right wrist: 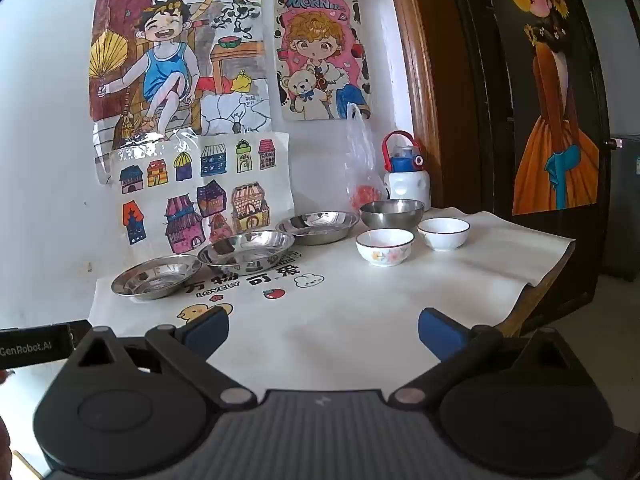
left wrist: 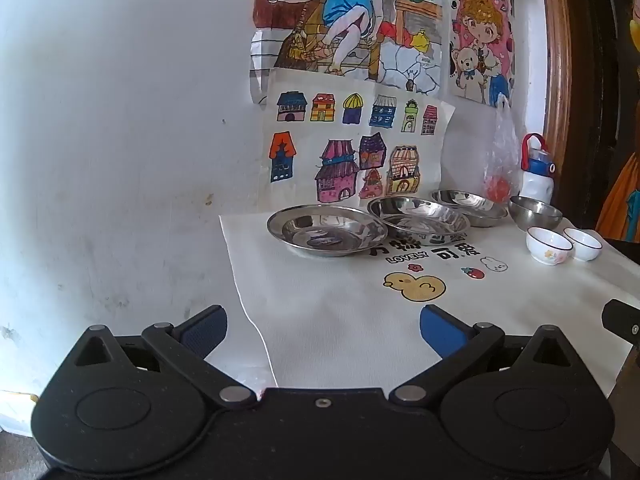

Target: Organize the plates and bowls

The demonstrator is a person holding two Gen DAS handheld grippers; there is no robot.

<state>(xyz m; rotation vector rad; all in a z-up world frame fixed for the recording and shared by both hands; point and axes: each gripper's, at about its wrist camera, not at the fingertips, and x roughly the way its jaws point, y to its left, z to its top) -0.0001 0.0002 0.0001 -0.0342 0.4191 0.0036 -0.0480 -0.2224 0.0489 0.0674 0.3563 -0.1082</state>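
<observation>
The left gripper [left wrist: 323,330] stands fully spread with nothing between its blue pads [left wrist: 440,334], poised over the near edge of the printed tablecloth [left wrist: 320,320] and aimed slightly downward at the dishes, well apart from all of them. In this left wrist view, three stainless steel plates lie in a row along the wall: the left plate [left wrist: 327,230], the middle plate [left wrist: 418,216] just beside it and apparently overlapping its rim, and the far plate [left wrist: 468,202] behind. A steel bowl [left wrist: 535,212] sits to their right, with a floral ceramic bowl [left wrist: 549,245] and a plain white bowl [left wrist: 583,243] in front of it. In the right wrist view, the right gripper [right wrist: 323,330] is likewise released and empty, held back over bare cloth. The same plates and bowls are spread singly, not stacked, so the sorting appears not yet begun. Each gripper faces its own group, plates to the left and bowls to the right, which suits nesting like with like. A water bottle [right wrist: 407,176] and a plastic bag [right wrist: 362,164] stand against the wall behind the bowls.
</observation>
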